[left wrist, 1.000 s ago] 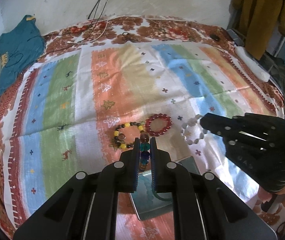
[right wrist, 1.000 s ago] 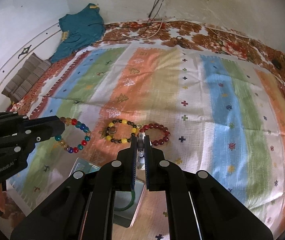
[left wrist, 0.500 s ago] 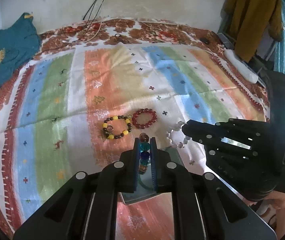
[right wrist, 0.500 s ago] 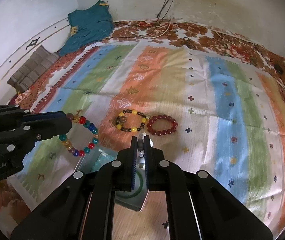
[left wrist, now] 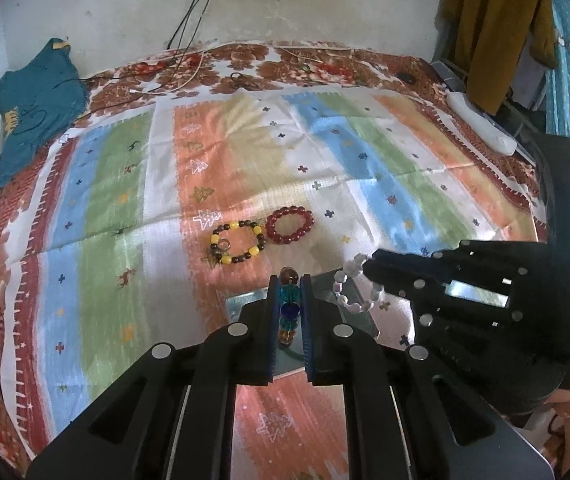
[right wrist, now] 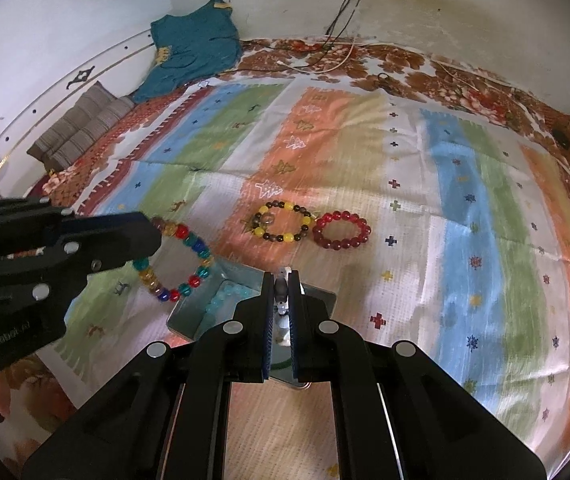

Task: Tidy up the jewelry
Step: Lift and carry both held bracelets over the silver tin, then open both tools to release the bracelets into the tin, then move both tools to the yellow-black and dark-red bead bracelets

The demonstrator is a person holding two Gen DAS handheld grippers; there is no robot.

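My left gripper (left wrist: 289,280) is shut on a multicoloured bead bracelet (left wrist: 288,304) and holds it in the air just left of the metal tray (right wrist: 197,304); the bracelet hangs as a ring in the right wrist view (right wrist: 177,260). My right gripper (right wrist: 283,276) is shut on a white bead bracelet (left wrist: 355,286), held above the tray (left wrist: 245,300); only a bit shows between its fingers. A pale turquoise bead piece (right wrist: 225,296) lies in the tray. A yellow-and-brown bracelet (left wrist: 237,242) and a dark red bracelet (left wrist: 289,225) lie on the striped cloth beyond.
A striped blanket (left wrist: 125,200) covers the bed. A teal shirt (left wrist: 33,104) lies at the far left, cables (left wrist: 189,52) run along the wall, a white object (left wrist: 481,128) lies at the right edge, folded striped cloth (right wrist: 81,128) at far left.
Both grippers have pulled back and risen with their bracelets, now over and beside the tray. The two bracelets on the cloth have not moved.
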